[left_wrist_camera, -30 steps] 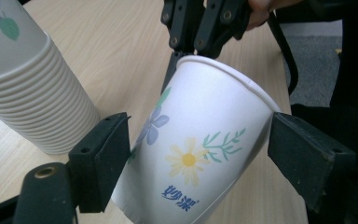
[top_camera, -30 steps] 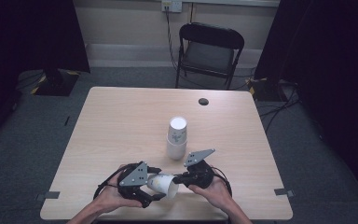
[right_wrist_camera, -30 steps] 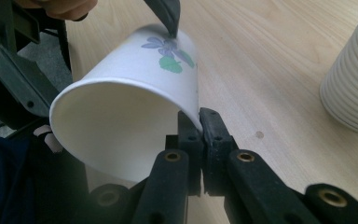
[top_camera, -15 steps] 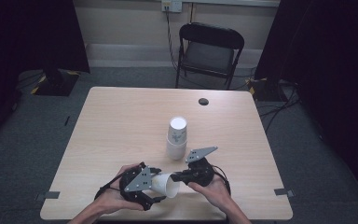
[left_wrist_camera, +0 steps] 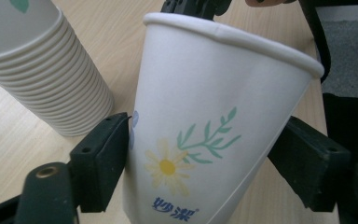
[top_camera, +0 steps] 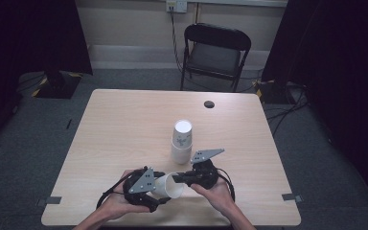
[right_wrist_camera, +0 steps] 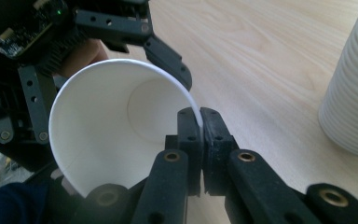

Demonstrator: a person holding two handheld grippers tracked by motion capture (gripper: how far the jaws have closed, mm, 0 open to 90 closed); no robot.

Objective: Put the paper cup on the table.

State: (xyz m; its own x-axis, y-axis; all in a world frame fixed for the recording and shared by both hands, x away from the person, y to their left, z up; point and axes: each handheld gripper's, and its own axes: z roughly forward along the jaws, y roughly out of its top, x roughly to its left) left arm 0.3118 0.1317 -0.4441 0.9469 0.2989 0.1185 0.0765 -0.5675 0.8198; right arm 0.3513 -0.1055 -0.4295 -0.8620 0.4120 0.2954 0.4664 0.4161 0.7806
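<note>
A white paper cup (top_camera: 171, 186) with a daisy print lies on its side between both grippers, near the table's front edge. In the left gripper view the cup (left_wrist_camera: 205, 116) sits base-first between the jaws of my left gripper (left_wrist_camera: 205, 149). Those jaws have just been closing, and both pads now touch the cup's sides. My right gripper (right_wrist_camera: 200, 126) is shut on the cup's rim, pinching the wall of the cup (right_wrist_camera: 98, 135) at its open mouth. From above, the left gripper (top_camera: 154, 189) and right gripper (top_camera: 177, 178) face each other across the cup.
A tall stack of paper cups (top_camera: 182, 141) stands upside down just behind the grippers, close to the cup (left_wrist_camera: 42, 79) and at the right edge of the right gripper view (right_wrist_camera: 354, 93). A small dark disc (top_camera: 209, 104) lies at the table's far edge (top_camera: 172, 91). A black chair (top_camera: 215, 48) stands beyond it.
Both hands stay where they were with the cup between them. The left gripper has shifted slightly on the cup.
</note>
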